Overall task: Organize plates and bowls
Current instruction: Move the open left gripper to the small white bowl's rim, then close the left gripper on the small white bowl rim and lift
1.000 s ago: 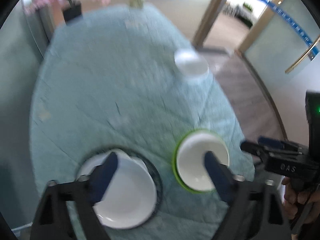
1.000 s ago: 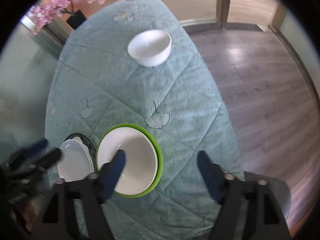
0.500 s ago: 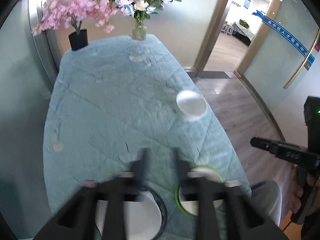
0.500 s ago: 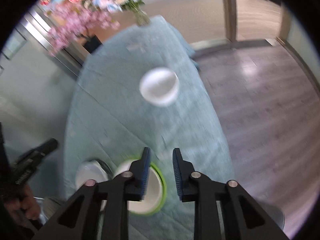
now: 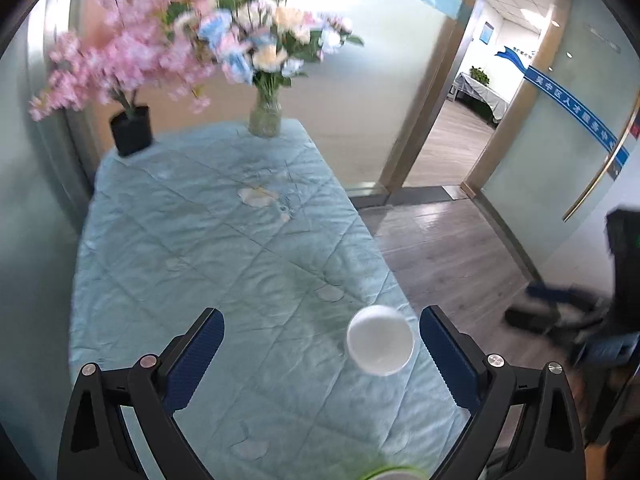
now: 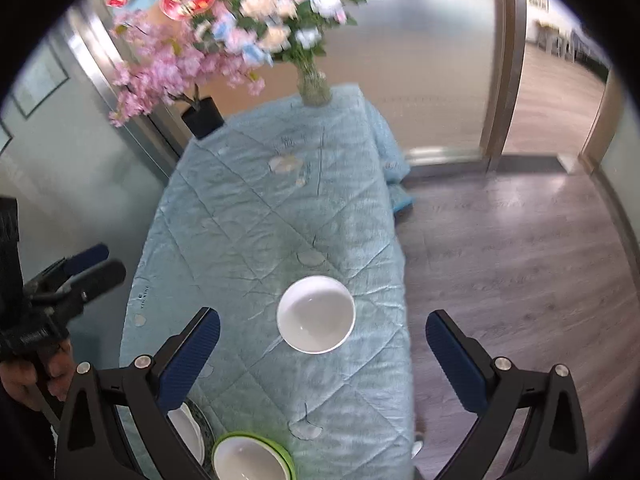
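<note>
**Both grippers open and empty above a lone bowl near the worktop's edge**

The right gripper hangs over the pale blue quilted worktop, its blue-padded jaws having just been opening and now standing wide apart with nothing clamped; the plain white ceramic bowl sits on the cloth below, framed between them but untouched. The left gripper, seen from its own camera, has likewise just been opening and holds nothing. At the near end, a white bowl resting on a green-rimmed plate lies just beside a second white dish on a dark patterned plate.

The chief risk appears to be the lone bowl's place: it stands near the worktop's right-hand edge, with wood-look floor beyond, so an off-centre pinch on its smooth rim could skid it over. A clash with the other gripper, held in a person's hand at left, is also possible. Open cloth stretches clear toward the glass vase of flowers and black potted blossom tree at the far end.
</note>
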`<state>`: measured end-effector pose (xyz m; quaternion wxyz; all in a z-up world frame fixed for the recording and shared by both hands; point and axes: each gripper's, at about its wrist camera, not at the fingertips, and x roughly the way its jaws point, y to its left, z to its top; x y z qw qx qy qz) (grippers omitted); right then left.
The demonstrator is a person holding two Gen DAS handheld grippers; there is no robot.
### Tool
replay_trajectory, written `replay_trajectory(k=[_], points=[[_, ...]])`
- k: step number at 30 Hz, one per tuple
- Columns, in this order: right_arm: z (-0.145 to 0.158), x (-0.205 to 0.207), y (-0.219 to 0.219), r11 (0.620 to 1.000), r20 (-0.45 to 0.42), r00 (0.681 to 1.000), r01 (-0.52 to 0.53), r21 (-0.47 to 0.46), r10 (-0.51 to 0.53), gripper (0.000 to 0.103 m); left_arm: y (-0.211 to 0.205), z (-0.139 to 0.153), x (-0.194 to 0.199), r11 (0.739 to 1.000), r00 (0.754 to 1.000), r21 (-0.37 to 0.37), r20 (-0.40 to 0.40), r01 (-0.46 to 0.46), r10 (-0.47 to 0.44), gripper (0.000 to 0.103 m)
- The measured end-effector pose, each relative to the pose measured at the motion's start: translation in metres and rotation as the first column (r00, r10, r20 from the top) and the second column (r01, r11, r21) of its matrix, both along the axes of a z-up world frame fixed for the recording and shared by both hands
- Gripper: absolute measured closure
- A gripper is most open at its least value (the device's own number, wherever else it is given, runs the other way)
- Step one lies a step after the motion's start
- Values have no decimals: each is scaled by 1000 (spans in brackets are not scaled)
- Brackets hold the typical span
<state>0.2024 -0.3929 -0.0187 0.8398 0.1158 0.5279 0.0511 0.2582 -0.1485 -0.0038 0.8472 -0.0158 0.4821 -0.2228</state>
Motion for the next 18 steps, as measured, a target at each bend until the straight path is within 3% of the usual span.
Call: replay_trajectory(k=[3, 5, 9, 11, 15, 18], points=[[-40, 17, 0, 999, -96, 995, 28, 47, -23, 1, -19, -31, 36, 1000, 995, -15, -103, 12, -14, 4], [-71, 25, -3, 996, -154, 986, 75, 55, -66, 1, -32, -58, 54, 1000, 987, 13, -157, 27, -24, 4], [-120, 33, -7, 993, -235, 967, 115, 39, -103, 5, -55, -106, 62, 994, 972, 58, -223, 96, -80, 6], [-134, 33, -8, 994, -257, 961, 112, 16, -104, 10, -66, -130, 64, 989, 959, 70, -261, 130, -107, 9], [-150, 34, -10, 992, -274, 958, 107, 65, -86, 11, -79, -170, 63, 979, 933, 81, -327, 188, -152, 17], [-156, 37, -9, 994, -281, 956, 102, 35, -88, 24, -86, -190, 66, 975, 924, 99, -350, 198, -152, 21]])
